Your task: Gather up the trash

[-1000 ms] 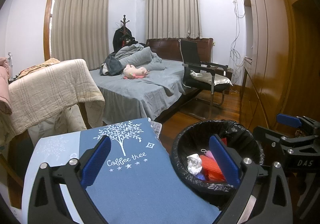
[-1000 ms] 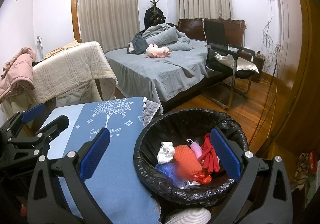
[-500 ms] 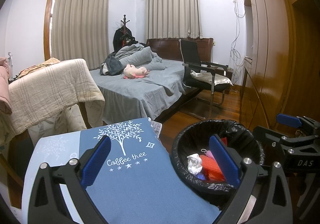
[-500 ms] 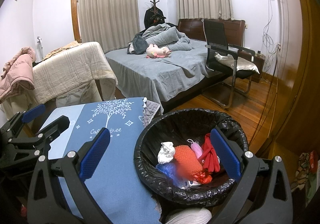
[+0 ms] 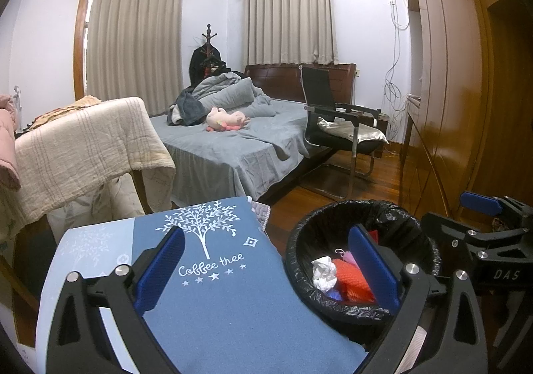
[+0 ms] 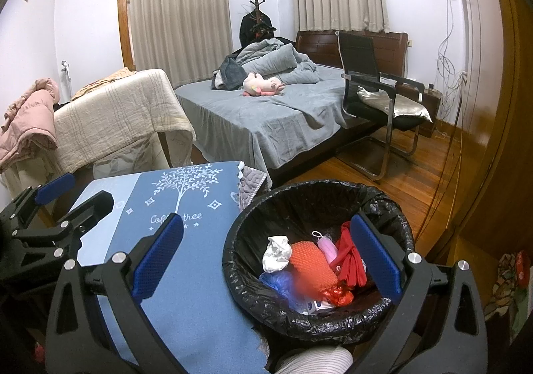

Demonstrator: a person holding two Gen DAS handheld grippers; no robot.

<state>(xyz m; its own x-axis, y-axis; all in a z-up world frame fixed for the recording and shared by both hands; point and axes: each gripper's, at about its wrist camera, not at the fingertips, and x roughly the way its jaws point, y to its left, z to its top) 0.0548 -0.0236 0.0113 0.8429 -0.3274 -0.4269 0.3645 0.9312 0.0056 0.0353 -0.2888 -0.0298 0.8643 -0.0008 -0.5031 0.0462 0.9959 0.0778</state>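
Nothing is moving: both the left claw (image 5: 266, 270) and right claw (image 6: 263, 257) are staying wide and empty, and trash is sitting in the bin (image 6: 383, 204) by the table's (image 6: 186, 274) right edge.

Bin (image 6: 319, 204) right of table (image 6: 186, 240), bed (image 6: 266, 120) behind

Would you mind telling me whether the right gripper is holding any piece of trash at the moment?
No, the right gripper is open and empty above the trash bin, where the trash already lies.
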